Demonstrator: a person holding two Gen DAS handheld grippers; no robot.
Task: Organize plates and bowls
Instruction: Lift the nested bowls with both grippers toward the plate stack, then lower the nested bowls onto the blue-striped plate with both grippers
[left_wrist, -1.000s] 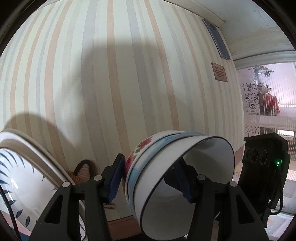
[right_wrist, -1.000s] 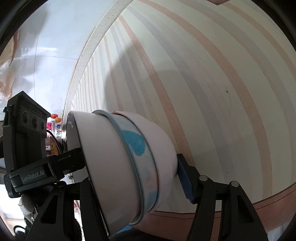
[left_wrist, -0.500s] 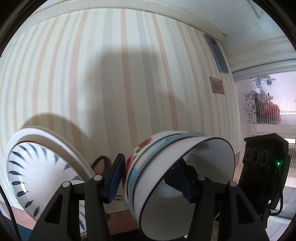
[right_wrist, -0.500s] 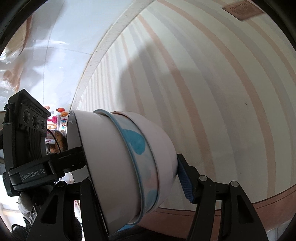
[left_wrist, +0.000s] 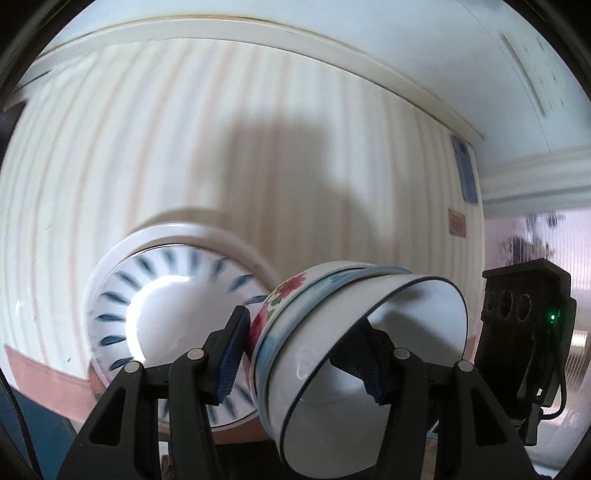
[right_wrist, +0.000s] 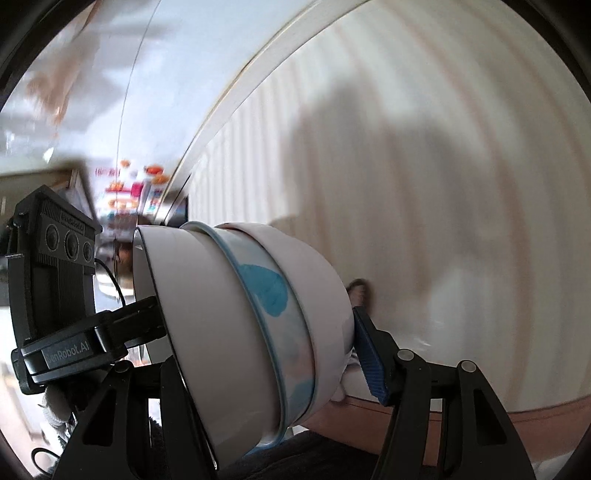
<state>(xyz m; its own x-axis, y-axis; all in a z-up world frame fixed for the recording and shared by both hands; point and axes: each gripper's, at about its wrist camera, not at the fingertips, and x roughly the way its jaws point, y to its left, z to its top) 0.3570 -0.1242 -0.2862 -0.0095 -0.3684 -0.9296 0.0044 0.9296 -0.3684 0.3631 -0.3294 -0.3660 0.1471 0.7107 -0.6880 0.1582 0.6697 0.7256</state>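
Both the left tongs and the right tongs clamp one nested stack of three white ceramic bowls, half open around it.

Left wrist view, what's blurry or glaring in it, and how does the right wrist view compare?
Left wrist view: the striped wall and patterned plate smear with motion blur, the plate centre glares white, a soft shadow falls on the wall; the stacked bowls and left gripper stay sharp. Right wrist view: wall and far shelves blur, bowls crisp, fisheye bends the stripes.

Both wrist views look close along their fingers from opposite sides, sharing the nested bowls and a seemingly blurred striped wall.
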